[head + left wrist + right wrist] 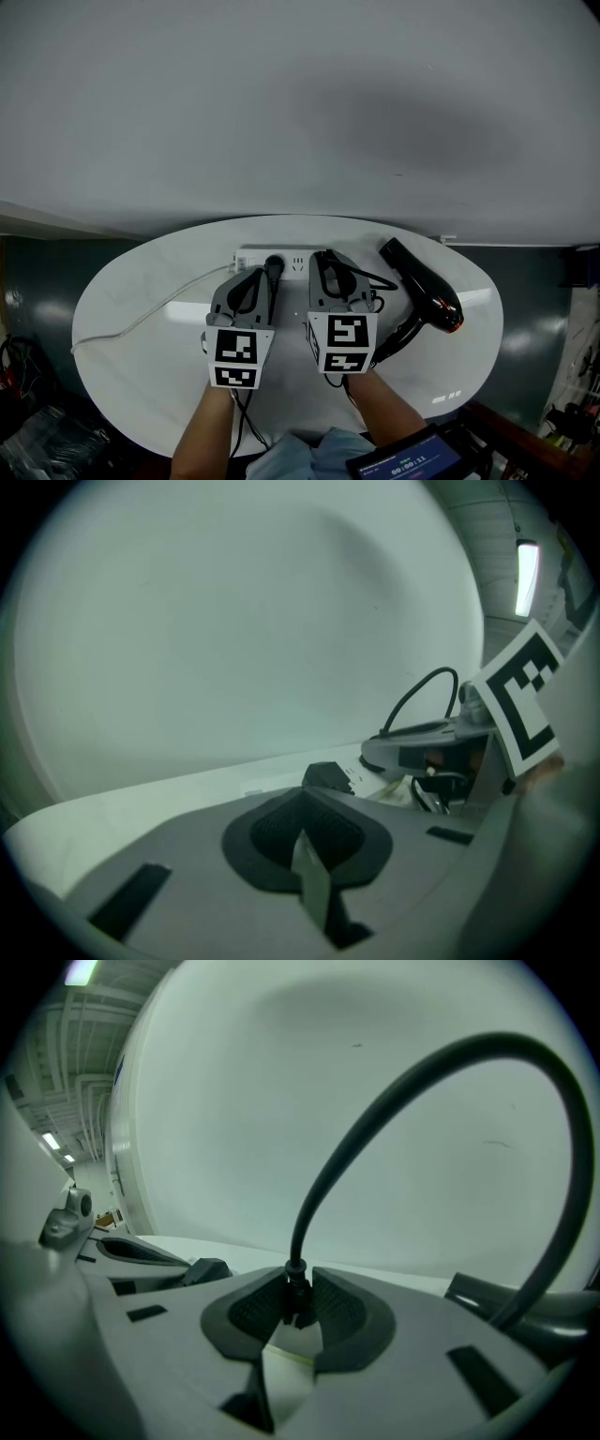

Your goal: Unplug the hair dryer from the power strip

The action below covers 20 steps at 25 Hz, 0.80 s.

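While the right gripper (298, 1305) pinches the plug (297, 1286) at the strip (249, 259), mid-frame in the head view, the left gripper (302, 832) is closed and empty; the dryer (429, 298) lies at right. Rigid and probably snug, the plug wants holding by its body, not the springy cord (487, 1046).

One table (141, 375), one strip (251, 257), one dryer (427, 292), one white cord (141, 323), one screen (412, 461). Two black plugs: left plug (274, 265), right plug (296, 1299). Two grippers: left gripper (264, 275), right gripper (325, 255).

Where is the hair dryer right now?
In the head view, the hair dryer lies right of the right gripper on the white table.
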Each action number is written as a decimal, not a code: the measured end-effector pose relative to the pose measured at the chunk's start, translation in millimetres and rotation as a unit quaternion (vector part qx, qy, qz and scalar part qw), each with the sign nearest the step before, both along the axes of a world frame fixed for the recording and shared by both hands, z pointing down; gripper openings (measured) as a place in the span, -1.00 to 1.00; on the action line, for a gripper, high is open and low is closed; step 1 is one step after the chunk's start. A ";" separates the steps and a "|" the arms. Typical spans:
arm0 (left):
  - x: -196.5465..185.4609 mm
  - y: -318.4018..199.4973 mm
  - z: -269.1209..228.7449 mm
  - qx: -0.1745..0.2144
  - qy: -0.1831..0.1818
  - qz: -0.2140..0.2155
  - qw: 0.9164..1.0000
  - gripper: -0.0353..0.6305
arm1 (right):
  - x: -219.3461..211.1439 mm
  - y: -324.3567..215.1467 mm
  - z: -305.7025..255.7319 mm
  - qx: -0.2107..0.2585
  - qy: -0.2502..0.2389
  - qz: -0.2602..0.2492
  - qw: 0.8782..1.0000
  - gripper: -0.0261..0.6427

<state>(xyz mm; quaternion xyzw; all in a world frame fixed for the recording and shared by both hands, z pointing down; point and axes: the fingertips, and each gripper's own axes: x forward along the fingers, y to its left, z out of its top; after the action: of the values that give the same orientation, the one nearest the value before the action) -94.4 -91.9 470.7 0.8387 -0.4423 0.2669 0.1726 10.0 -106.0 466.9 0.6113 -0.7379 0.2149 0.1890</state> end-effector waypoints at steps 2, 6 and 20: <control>-1.1 -1.3 -1.4 0.001 0.002 -0.003 1.000 -0.89 | -1.1 -1.7 -1.2 0.001 -0.001 -0.001 1.000 -0.69; 0.9 -0.5 0.9 0.001 -0.002 -0.001 1.000 -0.89 | 0.1 -1.1 0.9 0.002 0.006 -0.005 1.000 -0.69; -1.7 -0.2 -5.6 0.010 -0.018 0.012 1.000 -0.90 | -6.6 0.2 -23.4 0.031 0.019 -0.004 0.999 -0.71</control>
<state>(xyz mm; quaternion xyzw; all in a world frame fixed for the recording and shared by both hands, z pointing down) -96.1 -92.1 465.0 0.8408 -0.4375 0.2797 0.1531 3.5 -105.8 443.5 0.6179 -0.7428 0.1793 0.1852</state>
